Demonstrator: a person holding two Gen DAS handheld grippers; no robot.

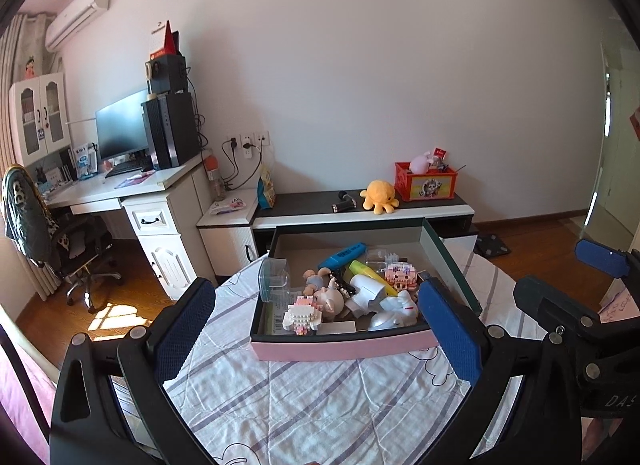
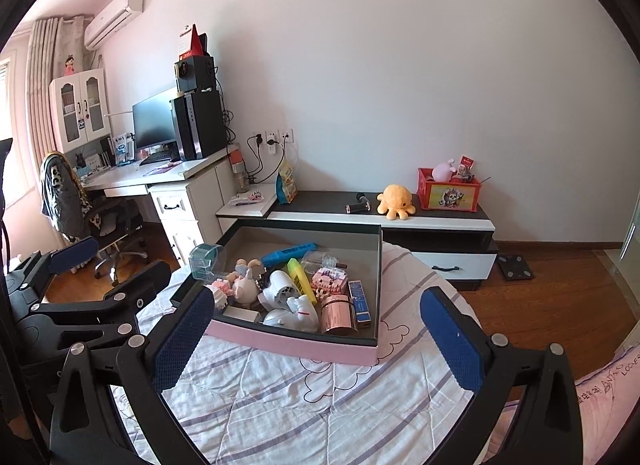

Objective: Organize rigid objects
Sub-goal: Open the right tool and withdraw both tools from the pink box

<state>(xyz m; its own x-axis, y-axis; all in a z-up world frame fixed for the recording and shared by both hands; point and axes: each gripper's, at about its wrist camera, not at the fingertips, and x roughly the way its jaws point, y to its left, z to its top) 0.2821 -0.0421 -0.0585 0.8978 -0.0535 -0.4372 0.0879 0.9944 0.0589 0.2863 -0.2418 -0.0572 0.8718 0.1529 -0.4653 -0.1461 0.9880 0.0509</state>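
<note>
A pink-fronted open box (image 1: 340, 347) sits on the striped bedsheet; it also shows in the right wrist view (image 2: 296, 347). It holds several small items: a white toy (image 1: 394, 311), a yellow highlighter (image 2: 300, 277), a blue marker (image 1: 342, 255), pink block figures (image 1: 400, 273), a clear case (image 2: 204, 261), and a rose-gold tin (image 2: 340, 315). My left gripper (image 1: 316, 329) is open and empty, its fingers either side of the box's near end. My right gripper (image 2: 316, 335) is open and empty just in front of the box.
The bed's striped sheet (image 2: 320, 417) lies under both grippers. A low TV cabinet (image 1: 360, 211) behind the box carries a yellow octopus plush (image 1: 380, 195) and a red crate (image 1: 425, 181). A desk with monitor (image 1: 120, 131) and chair (image 1: 40, 221) stands left.
</note>
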